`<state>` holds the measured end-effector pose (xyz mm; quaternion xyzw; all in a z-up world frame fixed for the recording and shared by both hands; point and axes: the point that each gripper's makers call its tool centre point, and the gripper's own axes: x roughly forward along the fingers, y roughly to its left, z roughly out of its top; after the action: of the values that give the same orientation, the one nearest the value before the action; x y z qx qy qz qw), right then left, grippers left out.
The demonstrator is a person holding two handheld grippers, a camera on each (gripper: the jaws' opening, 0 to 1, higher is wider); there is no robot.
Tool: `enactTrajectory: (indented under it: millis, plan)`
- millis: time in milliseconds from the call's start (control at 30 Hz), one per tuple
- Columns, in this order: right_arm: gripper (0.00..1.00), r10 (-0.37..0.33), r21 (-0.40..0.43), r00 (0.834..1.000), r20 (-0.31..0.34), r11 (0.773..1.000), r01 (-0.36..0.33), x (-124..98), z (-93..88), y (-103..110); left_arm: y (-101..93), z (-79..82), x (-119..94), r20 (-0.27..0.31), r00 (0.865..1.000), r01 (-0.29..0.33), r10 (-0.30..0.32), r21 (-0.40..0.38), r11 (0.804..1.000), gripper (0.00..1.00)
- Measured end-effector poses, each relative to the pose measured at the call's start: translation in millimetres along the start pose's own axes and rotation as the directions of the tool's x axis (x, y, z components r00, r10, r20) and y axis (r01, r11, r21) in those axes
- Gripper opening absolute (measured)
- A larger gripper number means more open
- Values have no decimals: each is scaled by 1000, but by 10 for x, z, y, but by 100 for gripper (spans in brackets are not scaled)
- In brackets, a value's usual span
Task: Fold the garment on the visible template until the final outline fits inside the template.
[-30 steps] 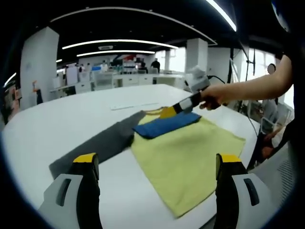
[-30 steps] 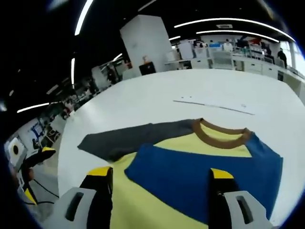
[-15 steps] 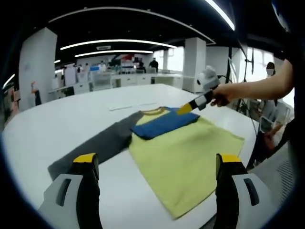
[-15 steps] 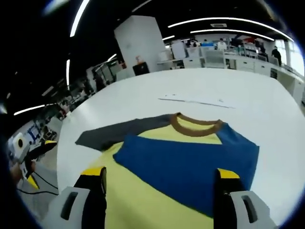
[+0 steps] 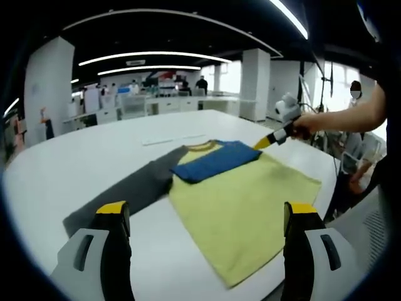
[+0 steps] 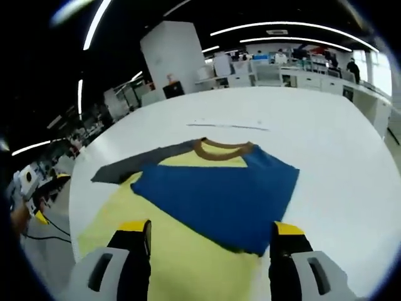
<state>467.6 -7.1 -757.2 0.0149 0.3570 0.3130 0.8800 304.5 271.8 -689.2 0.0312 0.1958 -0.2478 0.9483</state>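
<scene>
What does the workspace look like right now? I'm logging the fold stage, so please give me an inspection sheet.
Surface: round white table, flat.
Job's things: yellow long-sleeved shirt with brown collar lies flat; its blue sleeve is folded across the chest, its grey sleeve still spread out sideways. Thin pale template line lies beyond the collar.
Clutter: nothing seen.
Grippers: left gripper open, jaws wide apart, holding nothing; right gripper open above the shirt, also seen beside the blue sleeve.
Cables: dark cable below the table edge.
Surroundings: open office, white pillars, ceiling strip lights, people in the distance.
</scene>
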Motion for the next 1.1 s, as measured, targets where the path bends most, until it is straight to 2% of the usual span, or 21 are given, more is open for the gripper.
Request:
enactTrajectory:
  millis: [167, 300, 500, 833, 1100]
  plan:
    - [54, -31, 2, 1000, 2, 1000, 31, -73, -79, -150, -24, 11, 11, 2, 1000, 5, -5, 3, 1000, 99]
    - [36, -50, 7, 999, 6, 999, 50, -130, -125, -257, -28, 17, 9, 3, 1000, 6, -6, 4, 1000, 99]
    - [21, -84, 9, 996, 8, 996, 84, -200, -188, -416, -33, 15, 7, -1, 1000, 6, -6, 5, 1000, 99]
    - [9, -102, -19, 995, -21, 995, 102, -167, -293, -513, -44, 17, 33, -5, 1000, 11, -11, 9, 1000, 99]
    - [7, -93, -18, 995, -38, 996, 92, -89, -351, -514, -24, 1, 17, -13, 1000, 5, -5, 12, 1000, 99]
